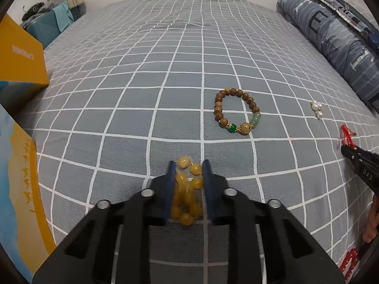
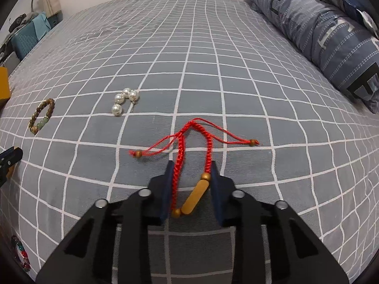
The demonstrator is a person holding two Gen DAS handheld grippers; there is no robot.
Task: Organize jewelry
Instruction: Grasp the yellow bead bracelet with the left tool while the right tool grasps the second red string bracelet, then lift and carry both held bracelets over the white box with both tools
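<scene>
My left gripper (image 1: 189,165) is shut on a yellow amber bead bracelet (image 1: 187,189), bunched between the blue pads just above the bed. A brown wooden bead bracelet (image 1: 236,111) with green beads lies ahead to the right; it also shows in the right wrist view (image 2: 41,116). My right gripper (image 2: 191,165) is closed around a red braided cord bracelet (image 2: 194,142) with a gold bar (image 2: 195,197); its tails trail on the sheet. A pearl piece (image 2: 124,101) lies ahead left of it, and shows in the left wrist view (image 1: 317,108).
The grey checked bedsheet (image 1: 142,82) covers the bed. A yellow box (image 1: 21,61) stands at the left, another box (image 1: 26,201) nearer. A folded blue quilt (image 2: 319,28) lies along the right. A red bead bracelet (image 1: 349,260) and a multicoloured bracelet (image 2: 21,255) lie near the front edge.
</scene>
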